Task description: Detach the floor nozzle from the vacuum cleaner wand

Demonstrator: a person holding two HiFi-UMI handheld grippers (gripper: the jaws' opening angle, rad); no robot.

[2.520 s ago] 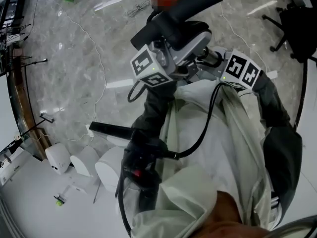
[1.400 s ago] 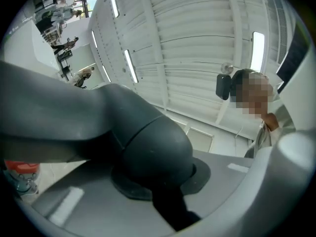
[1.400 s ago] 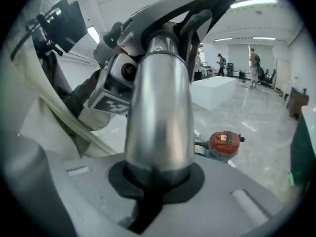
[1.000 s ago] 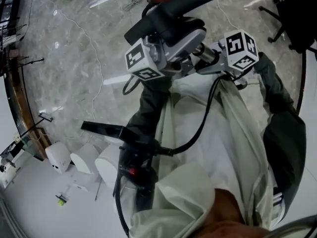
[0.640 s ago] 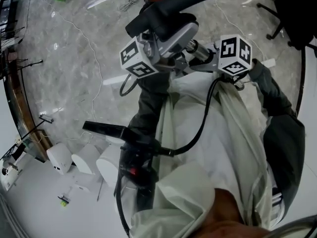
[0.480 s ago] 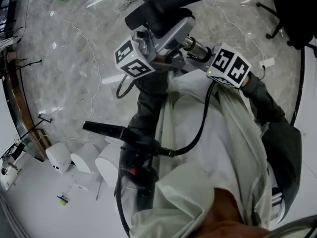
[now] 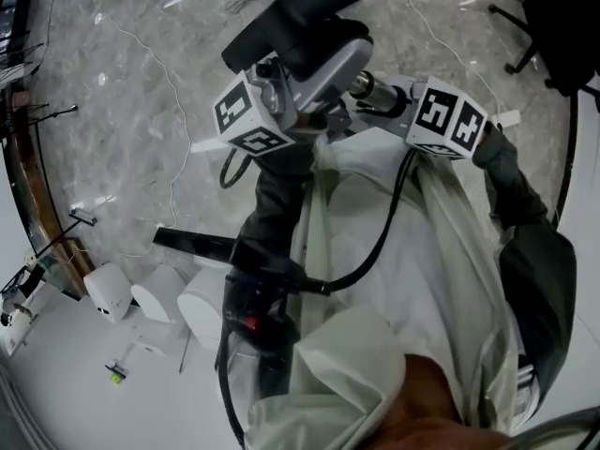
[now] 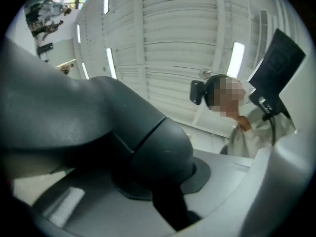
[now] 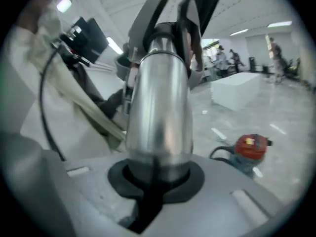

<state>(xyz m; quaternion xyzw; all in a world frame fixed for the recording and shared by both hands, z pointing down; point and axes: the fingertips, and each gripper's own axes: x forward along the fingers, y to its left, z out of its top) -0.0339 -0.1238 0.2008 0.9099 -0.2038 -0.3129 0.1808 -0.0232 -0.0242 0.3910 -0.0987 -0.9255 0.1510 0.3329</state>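
The left gripper [image 7: 283, 84] has its jaws clamped on the dark grey neck of the floor nozzle [image 7: 314, 22], and the right gripper [image 9: 158, 179] has its jaws clamped on the shiny metal wand [image 9: 160, 102]. Both parts are held aloft before the person. The wand end sits inside the nozzle neck, so both grips are judged complete and the separating pull is not yet done.

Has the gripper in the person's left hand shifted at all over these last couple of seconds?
Yes, slightly. In the head view the left gripper has drifted left: its marker cube now sits closer to the white strip on the floor.
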